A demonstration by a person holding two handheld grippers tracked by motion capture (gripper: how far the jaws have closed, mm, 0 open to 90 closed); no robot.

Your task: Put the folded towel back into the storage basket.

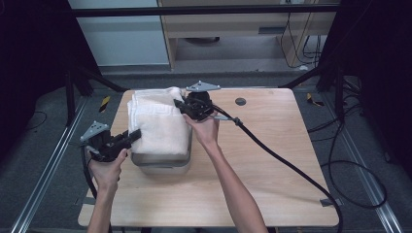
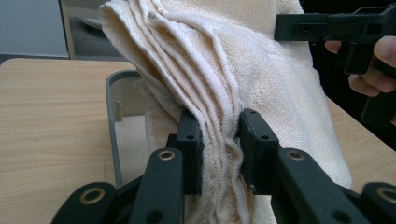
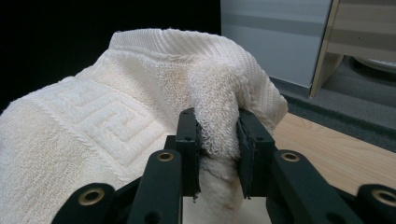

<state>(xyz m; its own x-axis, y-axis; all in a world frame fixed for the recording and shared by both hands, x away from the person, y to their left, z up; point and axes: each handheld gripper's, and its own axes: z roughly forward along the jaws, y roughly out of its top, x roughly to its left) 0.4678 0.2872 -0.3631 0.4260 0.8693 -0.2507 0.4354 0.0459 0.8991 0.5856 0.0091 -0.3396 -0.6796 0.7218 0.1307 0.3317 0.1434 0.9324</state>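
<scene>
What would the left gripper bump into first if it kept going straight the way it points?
The towel. The left gripper is already shut on its folded layers, so more towel lies right ahead. Farther along that line sits the right gripper, though depth is hard to judge.

Each black hand-held gripper [image 1: 133, 137] has brass-ringed screw holes, grey plate, thick black cable.

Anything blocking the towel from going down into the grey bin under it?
Nothing visible. The towel, pinched by the left gripper and right gripper, hangs over the grey bin; the part of the bin's inside that shows looks empty.
</scene>
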